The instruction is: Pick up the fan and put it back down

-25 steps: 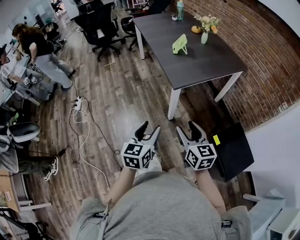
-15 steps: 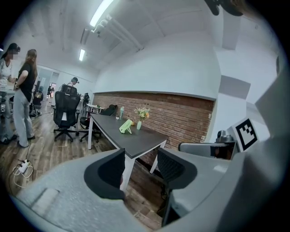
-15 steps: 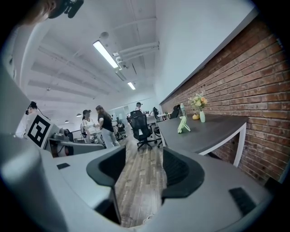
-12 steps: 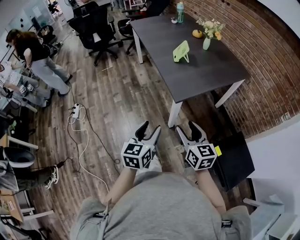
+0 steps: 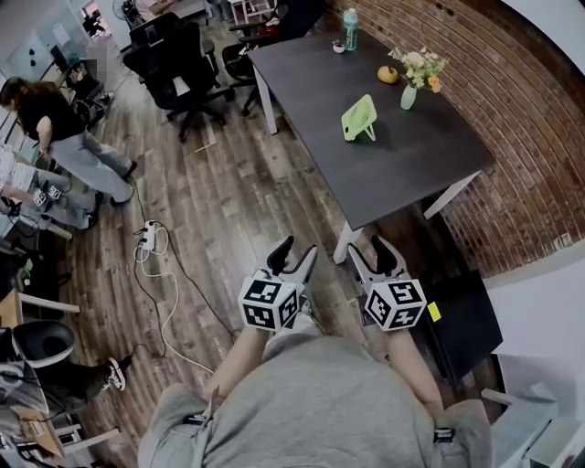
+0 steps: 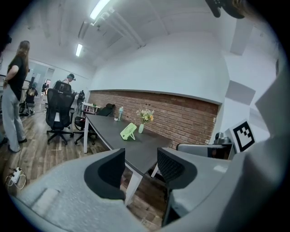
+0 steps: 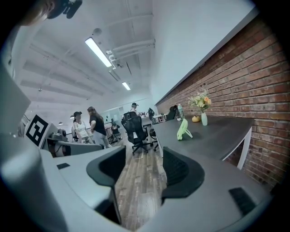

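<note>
A small light-green fan [image 5: 359,117] stands upright on its foot on the dark table [image 5: 402,169], toward the far half. It also shows in the left gripper view [image 6: 128,132] and the right gripper view [image 7: 182,129]. My left gripper [image 5: 294,252] and right gripper [image 5: 368,249] are held side by side in front of my body, over the wooden floor, short of the table's near corner. Both point toward the table with jaws open and nothing between them, as seen in the left [image 6: 140,170] and right [image 7: 141,170] gripper views.
On the table behind the fan are a vase of flowers [image 5: 411,84], an orange fruit [image 5: 388,75] and a bottle [image 5: 351,27]. Black office chairs [image 5: 178,59] stand at its far left. A power strip with cables [image 5: 146,239] lies on the floor. A black cabinet [image 5: 462,315] stands at right, a person [image 5: 55,128] far left.
Both grippers and my view have moved forward toward the table, which now lies closer. The jaws have stayed open. The person at the left has shifted a little.
</note>
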Action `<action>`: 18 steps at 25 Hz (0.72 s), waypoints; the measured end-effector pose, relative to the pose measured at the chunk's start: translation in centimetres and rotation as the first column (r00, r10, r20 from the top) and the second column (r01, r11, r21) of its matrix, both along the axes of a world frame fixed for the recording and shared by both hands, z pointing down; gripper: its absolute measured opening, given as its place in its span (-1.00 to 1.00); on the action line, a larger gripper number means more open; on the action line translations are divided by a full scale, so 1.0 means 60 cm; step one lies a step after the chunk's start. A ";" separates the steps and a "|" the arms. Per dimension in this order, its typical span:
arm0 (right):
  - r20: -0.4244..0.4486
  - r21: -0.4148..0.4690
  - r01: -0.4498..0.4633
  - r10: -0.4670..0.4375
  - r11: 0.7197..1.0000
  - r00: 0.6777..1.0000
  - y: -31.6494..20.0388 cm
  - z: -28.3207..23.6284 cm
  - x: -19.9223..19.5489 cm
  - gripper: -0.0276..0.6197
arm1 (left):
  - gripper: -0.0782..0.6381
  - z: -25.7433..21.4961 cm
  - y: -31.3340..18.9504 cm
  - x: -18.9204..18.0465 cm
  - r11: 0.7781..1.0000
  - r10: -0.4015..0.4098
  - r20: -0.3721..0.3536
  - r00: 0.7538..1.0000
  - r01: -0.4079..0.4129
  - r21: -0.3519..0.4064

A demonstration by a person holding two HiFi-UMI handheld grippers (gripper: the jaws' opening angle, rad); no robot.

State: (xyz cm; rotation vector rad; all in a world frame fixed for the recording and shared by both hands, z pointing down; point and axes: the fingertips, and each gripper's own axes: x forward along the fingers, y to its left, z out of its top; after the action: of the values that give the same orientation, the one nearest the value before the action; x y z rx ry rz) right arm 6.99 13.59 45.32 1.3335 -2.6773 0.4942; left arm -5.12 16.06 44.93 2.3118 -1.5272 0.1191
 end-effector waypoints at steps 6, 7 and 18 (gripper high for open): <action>0.002 0.000 -0.034 0.034 0.999 0.999 -0.077 -0.006 -0.032 -0.17 | -0.19 -0.005 -0.078 -0.034 0.999 0.036 0.016 0.999 -0.036 -0.003; 0.002 0.002 -0.038 0.038 0.999 0.999 -0.090 -0.007 -0.036 -0.17 | -0.19 -0.006 -0.091 -0.040 0.999 0.039 0.016 0.999 -0.039 -0.001; 0.000 0.017 -0.086 0.086 0.996 0.996 -0.219 -0.010 -0.079 -0.17 | -0.19 -0.004 -0.222 -0.089 0.997 0.083 0.017 0.996 -0.083 0.008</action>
State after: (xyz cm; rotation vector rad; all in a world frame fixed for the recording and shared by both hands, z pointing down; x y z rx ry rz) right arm 2.23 0.45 44.71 1.4581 -2.6379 0.4808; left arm -10.44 2.72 44.71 2.3872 -1.4421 0.1535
